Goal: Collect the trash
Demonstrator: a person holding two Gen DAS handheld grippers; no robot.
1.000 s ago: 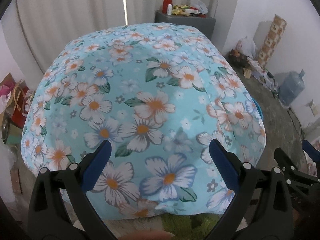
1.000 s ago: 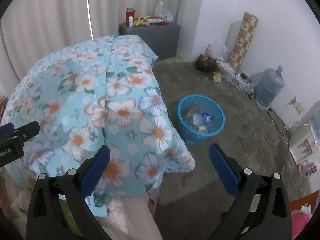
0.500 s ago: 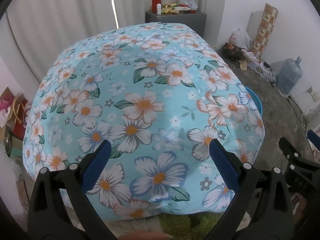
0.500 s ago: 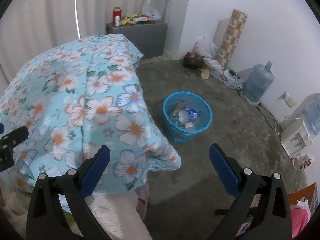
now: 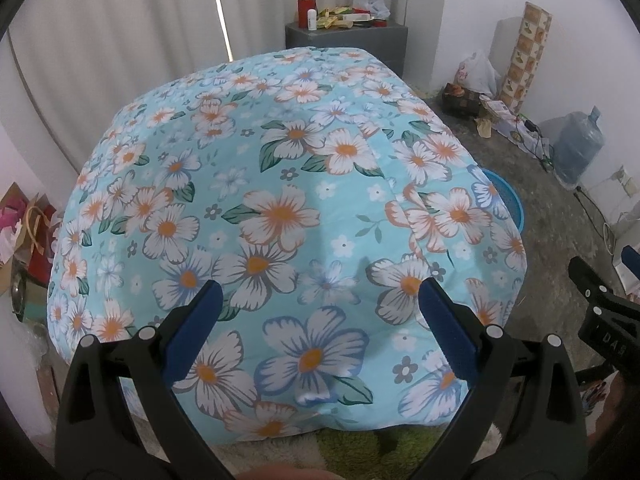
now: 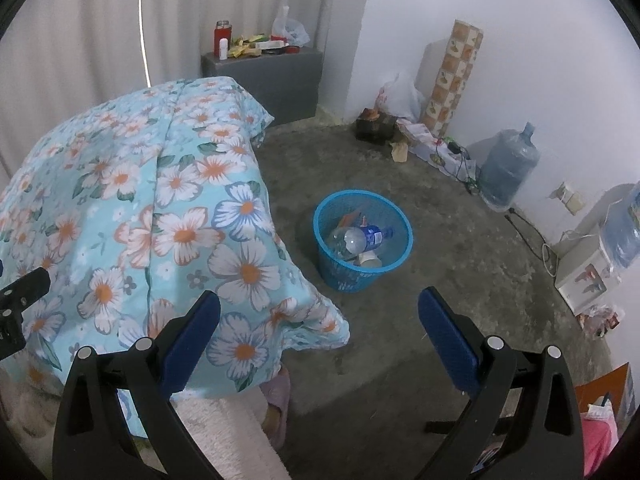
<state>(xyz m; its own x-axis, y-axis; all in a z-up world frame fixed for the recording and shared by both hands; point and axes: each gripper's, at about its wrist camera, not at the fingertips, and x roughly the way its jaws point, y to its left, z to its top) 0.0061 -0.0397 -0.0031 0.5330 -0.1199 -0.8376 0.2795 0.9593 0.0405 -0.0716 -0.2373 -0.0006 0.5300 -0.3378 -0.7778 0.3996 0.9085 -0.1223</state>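
A blue mesh trash basket (image 6: 394, 262) stands on the concrete floor beside the table, holding a plastic bottle (image 6: 360, 238), a cup and other scraps. In the left wrist view only its rim (image 5: 510, 200) peeks out past the cloth. My left gripper (image 5: 318, 320) hangs open over the near end of the floral tablecloth (image 5: 280, 208), nothing between its blue pads. My right gripper (image 6: 318, 322) is open too, empty, above the table's corner and the floor, the basket ahead of it. No loose trash shows on the cloth.
A grey cabinet (image 6: 264, 72) with a red jar and packets stands at the back wall. A water jug (image 6: 508, 168), a patterned roll (image 6: 454, 80), bags and cables line the right wall. A white fluffy rug (image 6: 224, 436) lies at the table's near end.
Both views have shifted right and pulled back a little: the basket now sits nearer the middle of the right wrist view. Both grippers stayed open and empty.
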